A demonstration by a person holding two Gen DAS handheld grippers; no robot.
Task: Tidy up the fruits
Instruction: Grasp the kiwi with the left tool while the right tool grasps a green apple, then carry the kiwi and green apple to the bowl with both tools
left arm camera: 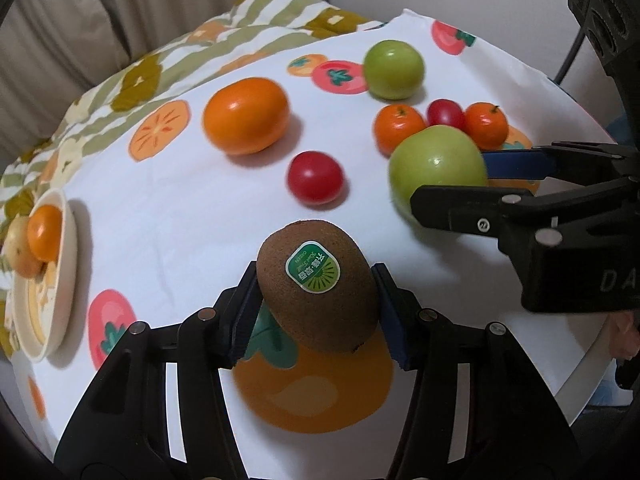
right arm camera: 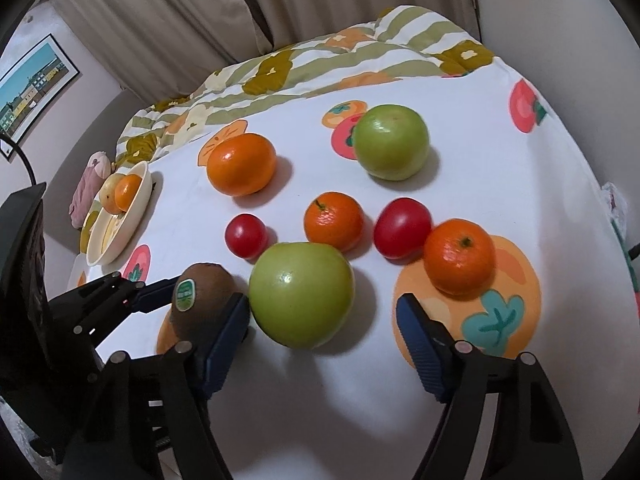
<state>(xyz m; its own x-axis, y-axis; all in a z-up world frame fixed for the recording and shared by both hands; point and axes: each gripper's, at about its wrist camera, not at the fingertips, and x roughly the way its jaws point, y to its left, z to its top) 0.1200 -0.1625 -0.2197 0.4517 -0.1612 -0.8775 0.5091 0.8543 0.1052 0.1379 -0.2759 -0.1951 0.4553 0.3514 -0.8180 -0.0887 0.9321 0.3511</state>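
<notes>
A brown kiwi (left arm camera: pixel 318 292) with a green sticker sits between the blue pads of my left gripper (left arm camera: pixel 316 272), which press on both of its sides. It rests low over the fruit-print cloth (left arm camera: pixel 180 208). In the right wrist view the kiwi (right arm camera: pixel 202 304) lies just left of my right gripper (right arm camera: pixel 322 302). That gripper straddles a big green apple (right arm camera: pixel 302 294); its left pad touches the apple and the right pad stands clear of it. In the left wrist view the same apple (left arm camera: pixel 436 162) shows between the right gripper's fingers (left arm camera: pixel 452 208).
A cream bowl (left arm camera: pixel 60 280) at the left edge holds an orange and a yellowish fruit. On the cloth lie a large orange (right arm camera: pixel 242 164), a second green apple (right arm camera: pixel 392 142), two mandarins (right arm camera: pixel 334 220), and two red tomatoes (right arm camera: pixel 246 236). Curtains hang behind.
</notes>
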